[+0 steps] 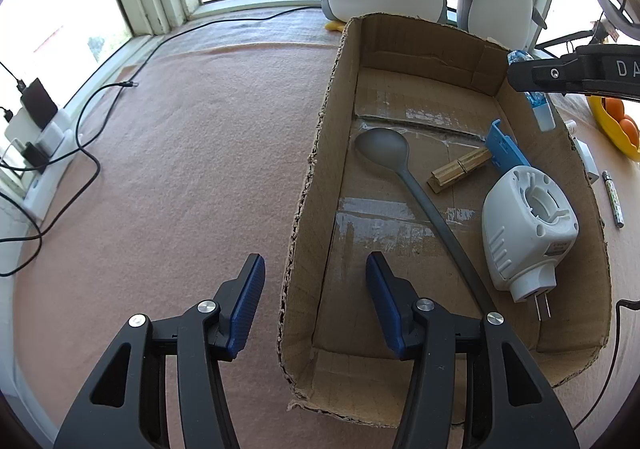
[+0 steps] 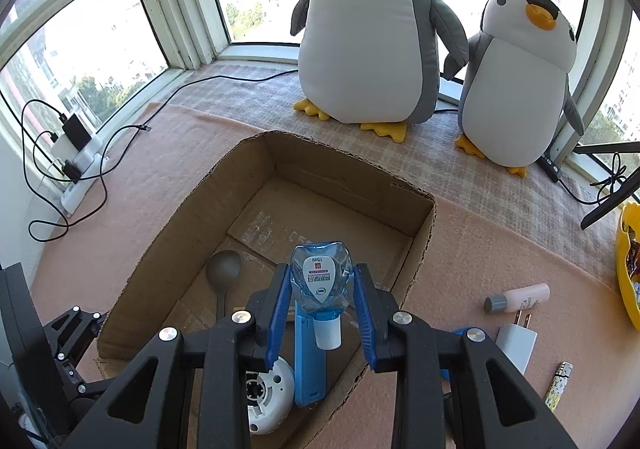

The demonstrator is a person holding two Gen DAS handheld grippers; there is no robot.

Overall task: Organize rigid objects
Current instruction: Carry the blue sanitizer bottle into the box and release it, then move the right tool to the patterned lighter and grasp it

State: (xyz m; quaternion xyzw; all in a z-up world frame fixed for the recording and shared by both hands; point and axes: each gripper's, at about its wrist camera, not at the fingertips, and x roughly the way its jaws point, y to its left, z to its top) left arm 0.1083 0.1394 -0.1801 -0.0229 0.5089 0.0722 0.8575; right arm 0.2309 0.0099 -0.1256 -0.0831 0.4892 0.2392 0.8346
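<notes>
Blue clear-plastic bottle [image 2: 321, 281], white label, white cap

Left hand-held gripper [image 1: 316, 305] gapes; right hand-held gripper [image 2: 322, 313] clamps something.

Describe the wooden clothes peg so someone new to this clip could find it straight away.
Start at the open cardboard box on the pink cloth in front of the two toy penguins. On its floor, the clothes peg lies between the grey spoon and a blue plastic piece. It is the only wooden thing in the box.
</notes>
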